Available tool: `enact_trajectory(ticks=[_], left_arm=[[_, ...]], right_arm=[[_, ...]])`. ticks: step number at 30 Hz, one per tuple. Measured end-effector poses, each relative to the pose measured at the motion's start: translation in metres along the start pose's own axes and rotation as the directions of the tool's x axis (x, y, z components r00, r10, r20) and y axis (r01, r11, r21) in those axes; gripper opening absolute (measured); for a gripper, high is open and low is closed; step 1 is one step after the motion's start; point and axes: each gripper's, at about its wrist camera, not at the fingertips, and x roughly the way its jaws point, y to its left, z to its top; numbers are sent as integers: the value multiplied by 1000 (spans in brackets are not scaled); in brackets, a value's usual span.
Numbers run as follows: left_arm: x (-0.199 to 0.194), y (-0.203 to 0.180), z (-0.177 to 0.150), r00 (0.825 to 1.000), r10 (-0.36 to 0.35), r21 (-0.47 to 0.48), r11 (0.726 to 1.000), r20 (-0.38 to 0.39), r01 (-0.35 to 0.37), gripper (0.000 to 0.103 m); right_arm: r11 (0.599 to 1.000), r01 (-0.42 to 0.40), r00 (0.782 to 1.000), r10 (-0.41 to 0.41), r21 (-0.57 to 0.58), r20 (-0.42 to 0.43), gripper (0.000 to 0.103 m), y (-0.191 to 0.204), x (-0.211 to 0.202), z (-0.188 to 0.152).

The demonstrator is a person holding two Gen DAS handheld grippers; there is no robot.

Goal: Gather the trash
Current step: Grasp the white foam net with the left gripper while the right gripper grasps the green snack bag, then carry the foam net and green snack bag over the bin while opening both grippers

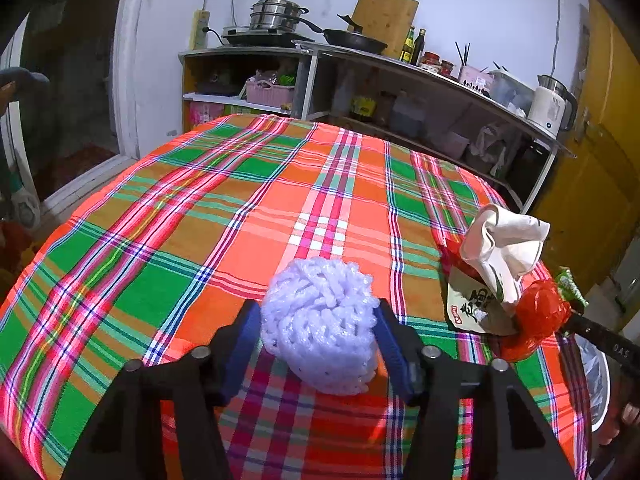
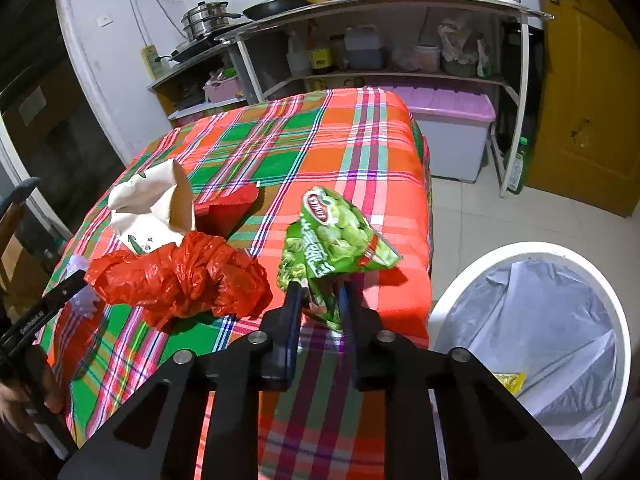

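Pinching the snack bag (image 2: 336,236) by its tail, the right gripper (image 2: 320,300) readies it for the bin (image 2: 440,300), while the left gripper (image 1: 316,332) clamps the foam net (image 1: 320,320) for binning too.

Bright saturated indoor light, fisheye-warped edges

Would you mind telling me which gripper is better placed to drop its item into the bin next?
The right gripper: it already pinches the green snack bag, and the lined bin sits just to its right. The left gripper flanks the foam net over mid-table.
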Motion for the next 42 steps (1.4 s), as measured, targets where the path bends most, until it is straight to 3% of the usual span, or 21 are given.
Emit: enact_trajectory(ticks=[8, 19, 31, 42], left_arm=[[-9, -4, -2, 1000, 9, 24, 1000, 14, -9, 41], [-38, -18, -4, 998, -40, 50, 998, 47, 38, 38], [-79, -66, -15, 986, -151, 133, 981, 67, 141, 38], [-102, -118, -25, 963, -264, 222, 943, 49, 247, 38]], right_arm=[[1000, -2, 999, 2, -8, 34, 12, 3, -14, -3], [1000, -16, 997, 17, -8, 71, 12, 3, -47, -13], [1000, -17, 991, 19, -16, 134, 12, 5, -96, -33], [1000, 15, 983, -17, 10, 182, 12, -6, -134, -52]])
